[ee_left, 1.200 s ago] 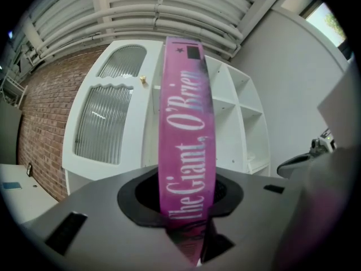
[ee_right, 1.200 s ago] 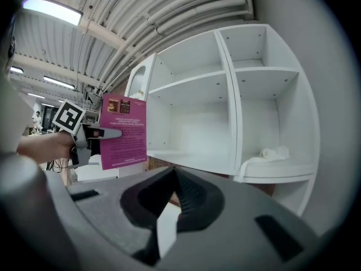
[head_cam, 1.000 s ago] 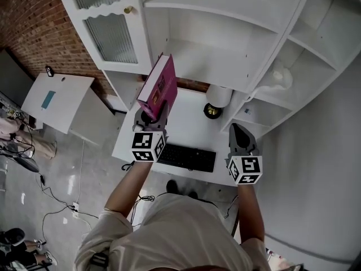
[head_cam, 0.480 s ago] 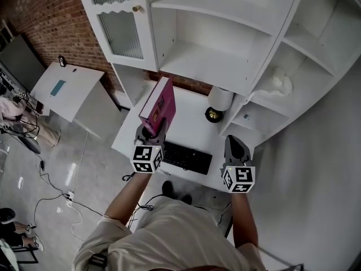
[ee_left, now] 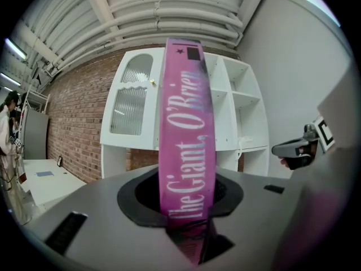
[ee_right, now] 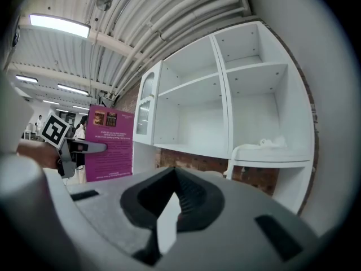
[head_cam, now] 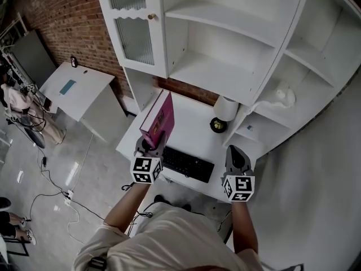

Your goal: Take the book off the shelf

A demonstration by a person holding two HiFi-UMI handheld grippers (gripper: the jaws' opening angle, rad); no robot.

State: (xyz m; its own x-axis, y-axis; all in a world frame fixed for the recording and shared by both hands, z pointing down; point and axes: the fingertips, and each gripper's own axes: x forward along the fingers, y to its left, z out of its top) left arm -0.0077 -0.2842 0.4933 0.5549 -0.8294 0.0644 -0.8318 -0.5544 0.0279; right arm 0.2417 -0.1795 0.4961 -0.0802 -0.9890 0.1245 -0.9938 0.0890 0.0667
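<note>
1. Your left gripper [head_cam: 151, 144] is clenched on the pink book [head_cam: 159, 120] — its spine reads "The Giant, O'Brien".
2. The book stands upright above the white desk [head_cam: 189, 123], clear of the shelf [head_cam: 225, 75].
3. Your right gripper [head_cam: 237, 153] has its jaws together — holding nothing.

white shelf [head_cam: 223, 71] over desk [head_cam: 189, 126], keyboard [head_cam: 188, 164], lamp [head_cam: 225, 109]

The right gripper [ee_right: 172, 176] has its dark jaws together, or very nearly so, with only a pale sliver between them. At the left, the left gripper [ee_right: 84, 148] holds a magenta book [ee_right: 111, 151] upright, back cover showing. Beyond stands a white shelf unit [ee_right: 225, 95], with a crumpled white thing [ee_right: 269, 143] on one low shelf.
</note>
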